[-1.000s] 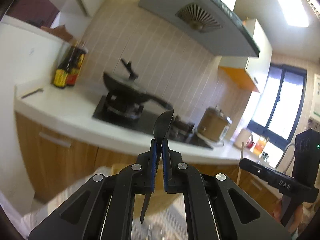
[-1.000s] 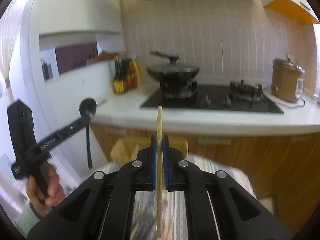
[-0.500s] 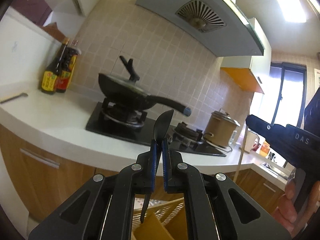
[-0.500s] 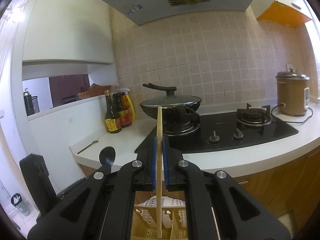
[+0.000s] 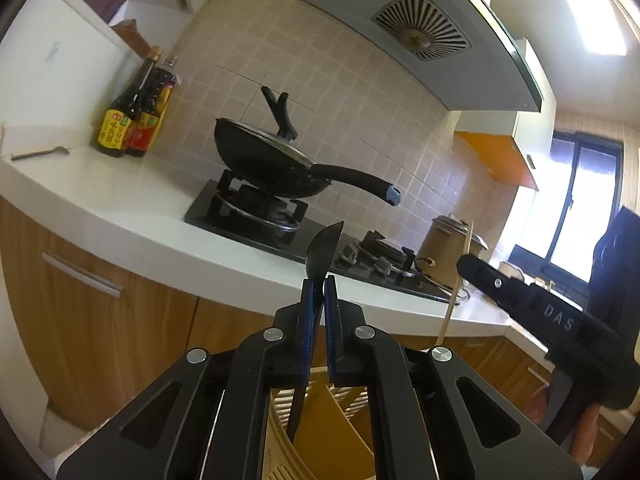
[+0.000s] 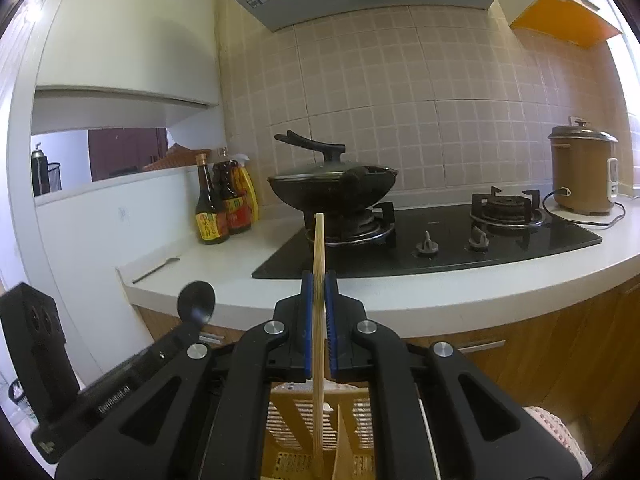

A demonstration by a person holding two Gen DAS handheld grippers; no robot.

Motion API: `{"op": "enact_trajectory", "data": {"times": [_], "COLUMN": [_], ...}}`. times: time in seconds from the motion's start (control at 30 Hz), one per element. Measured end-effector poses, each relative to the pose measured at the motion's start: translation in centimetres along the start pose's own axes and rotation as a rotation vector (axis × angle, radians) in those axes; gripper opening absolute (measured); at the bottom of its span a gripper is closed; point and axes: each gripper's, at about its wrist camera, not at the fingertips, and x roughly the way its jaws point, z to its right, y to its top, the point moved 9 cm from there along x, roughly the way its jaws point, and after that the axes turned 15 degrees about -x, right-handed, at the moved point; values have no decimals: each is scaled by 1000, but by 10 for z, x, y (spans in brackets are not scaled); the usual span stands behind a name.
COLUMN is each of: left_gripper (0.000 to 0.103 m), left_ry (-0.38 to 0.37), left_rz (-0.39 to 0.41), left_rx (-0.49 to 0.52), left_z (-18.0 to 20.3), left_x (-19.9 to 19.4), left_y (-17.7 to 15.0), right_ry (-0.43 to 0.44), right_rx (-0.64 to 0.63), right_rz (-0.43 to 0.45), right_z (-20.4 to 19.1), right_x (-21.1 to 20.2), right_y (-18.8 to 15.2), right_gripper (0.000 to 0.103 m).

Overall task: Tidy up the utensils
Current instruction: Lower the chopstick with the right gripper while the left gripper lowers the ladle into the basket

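My left gripper (image 5: 319,280) is shut on a black spoon (image 5: 323,248), bowl up, its handle hanging down over a yellow slotted utensil holder (image 5: 320,432) below. My right gripper (image 6: 319,280) is shut on a wooden chopstick (image 6: 319,240) held upright, its lower end over the same yellow holder (image 6: 316,420). The right gripper with its chopstick (image 5: 456,280) shows at the right of the left wrist view. The left gripper with the spoon (image 6: 197,300) shows at the lower left of the right wrist view.
A white counter (image 6: 400,292) carries a black gas hob (image 6: 440,240), a lidded black wok (image 5: 272,160), sauce bottles (image 6: 224,204), a brown rice cooker (image 6: 582,176) and a small metal utensil (image 6: 156,267). Wooden cabinets stand below, a range hood (image 5: 400,20) above.
Both grippers kept rising with their utensils, and the views tilted up toward the counter and hood. The yellow holder now lies directly beneath both. Both grips are unchanged.
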Motion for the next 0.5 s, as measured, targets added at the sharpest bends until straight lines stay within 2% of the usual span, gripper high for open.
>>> {"op": "enact_trajectory", "data": {"times": [0.1, 0.3, 0.37, 0.4, 0.43, 0.47, 0.5], "left_gripper": [3, 4, 6, 10, 27, 36, 37], "left_ry": [-26, -14, -48, -35, -26, -21, -15], "left_rz": [-10, 6, 7, 11, 12, 14, 15], "left_rx": [-39, -46, -35, -29, -26, -21, -15], "left_z": [-2, -2, 2, 1, 1, 1, 1], "left_x": [1, -7, -14, -19, -21, -25, -28], "left_y": [-2, -11, -15, -17, -19, -20, -21], "right_ry": [4, 16, 23, 21, 28, 38, 41], "right_rx": [-4, -22, -21, -23, -30, -35, -43], "right_rz": [-12, -24, -27, -27, -37, -46, -56], "right_z": [-3, -11, -13, -15, -17, -18, -20], "right_x": [-1, -6, -8, -11, -13, -14, -17], "right_y": [-6, -14, -18, -19, -22, -23, -26], "right_gripper": [4, 4, 5, 5, 5, 5, 5]}}
